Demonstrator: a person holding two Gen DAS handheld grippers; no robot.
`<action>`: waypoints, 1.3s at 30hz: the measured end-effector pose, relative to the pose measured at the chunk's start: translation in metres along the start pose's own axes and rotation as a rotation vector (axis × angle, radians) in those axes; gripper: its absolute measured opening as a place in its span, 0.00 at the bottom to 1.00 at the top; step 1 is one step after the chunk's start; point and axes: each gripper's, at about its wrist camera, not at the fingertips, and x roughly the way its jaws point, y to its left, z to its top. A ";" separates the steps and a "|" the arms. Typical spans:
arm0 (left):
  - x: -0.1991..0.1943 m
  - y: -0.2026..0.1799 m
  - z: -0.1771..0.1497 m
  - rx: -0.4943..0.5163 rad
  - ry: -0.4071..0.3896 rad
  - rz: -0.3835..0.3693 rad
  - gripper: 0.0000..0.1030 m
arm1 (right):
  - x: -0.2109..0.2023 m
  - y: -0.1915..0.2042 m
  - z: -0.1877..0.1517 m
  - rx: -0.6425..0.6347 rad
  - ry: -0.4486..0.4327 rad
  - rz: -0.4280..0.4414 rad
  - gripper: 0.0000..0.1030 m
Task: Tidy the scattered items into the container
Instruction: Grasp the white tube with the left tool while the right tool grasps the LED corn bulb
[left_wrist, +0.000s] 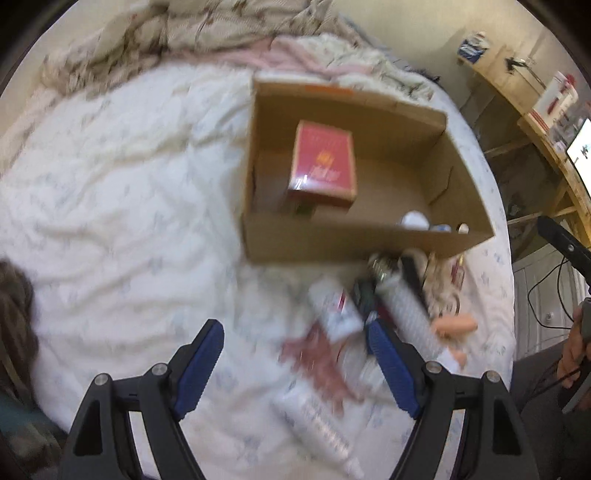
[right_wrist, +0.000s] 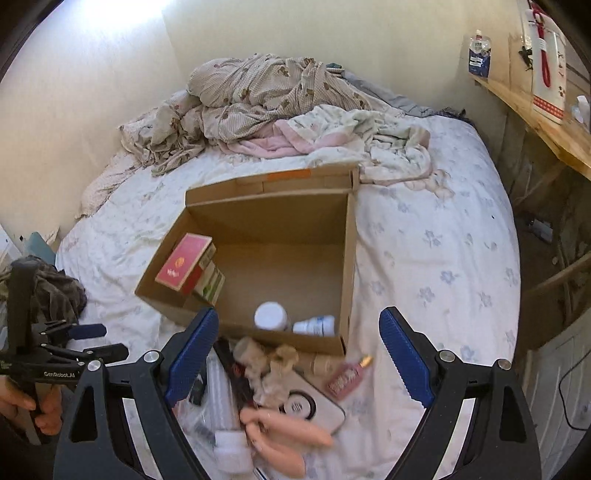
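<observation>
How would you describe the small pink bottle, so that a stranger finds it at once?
Find the cardboard box on the bed. By its near right corner lies the small pink bottle; unlike its neighbours, it has a gold cap.

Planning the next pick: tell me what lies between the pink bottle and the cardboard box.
Right wrist view: a beige tube lies between the pink bottle and cardboard box.

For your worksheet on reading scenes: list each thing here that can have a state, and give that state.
Cardboard box: open, upright on the bed.
Red box: inside, tilted.
White bottle: inside, lying down.
Pink bottle: outside, lying on the bed.
Left tool: open, empty.
Right tool: open, empty.
</observation>
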 end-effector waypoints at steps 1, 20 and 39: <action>0.001 0.005 -0.003 -0.015 0.010 -0.009 0.79 | -0.001 -0.001 -0.002 -0.003 0.002 0.001 0.89; 0.057 -0.005 -0.062 -0.018 0.302 -0.068 0.79 | 0.030 0.012 -0.034 0.019 0.265 0.255 0.52; 0.025 -0.008 -0.061 -0.037 0.162 -0.100 0.38 | 0.088 0.057 -0.065 -0.079 0.434 0.304 0.33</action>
